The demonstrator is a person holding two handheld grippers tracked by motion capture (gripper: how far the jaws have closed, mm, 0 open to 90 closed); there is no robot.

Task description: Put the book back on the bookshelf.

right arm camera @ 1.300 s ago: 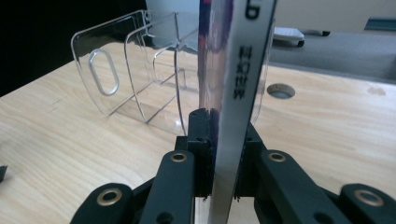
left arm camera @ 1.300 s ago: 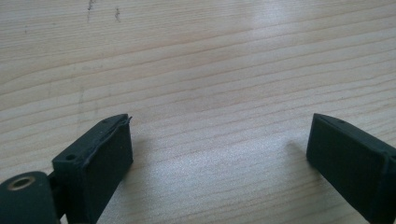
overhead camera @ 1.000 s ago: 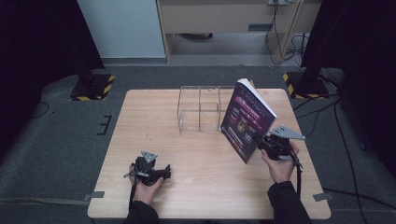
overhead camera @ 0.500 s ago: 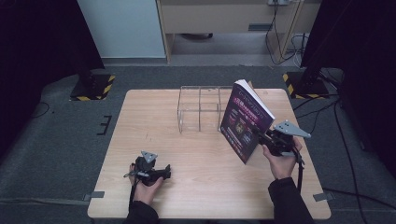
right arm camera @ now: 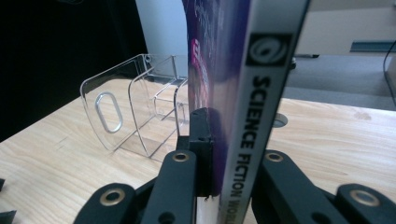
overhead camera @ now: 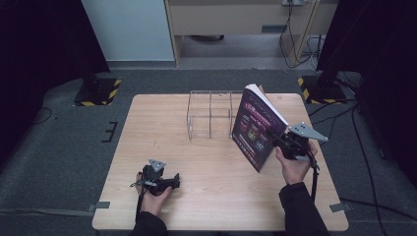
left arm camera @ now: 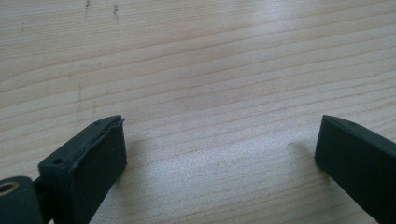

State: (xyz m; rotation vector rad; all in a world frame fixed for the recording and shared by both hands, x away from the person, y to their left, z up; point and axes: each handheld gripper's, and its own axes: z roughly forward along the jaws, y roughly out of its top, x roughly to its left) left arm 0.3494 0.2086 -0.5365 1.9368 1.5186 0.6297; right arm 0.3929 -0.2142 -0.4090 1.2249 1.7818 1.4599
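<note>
I am holding the right claw clamped on the book, its jaws pressing on either side of the spine, whose white lettering is running up between them in the right gripper view. The jaws have just been closing with the book between them. The claw is pointing left across the desk, with its grey plate tilting above it and its cable trailing back along the sleeve. The right hand is gripping the handle from the near side, the forearm coming in from the near edge. The book is standing tilted, its purple cover facing left and near, at the right of the desk, lifted in the grip. Just left of it and slightly farther, the clear divided rack is sitting on the desk. Well apart at the near left, my left claw is resting low over the wood, jaws spread wide and holding nothing, the left hand wrapping it from behind.
</note>
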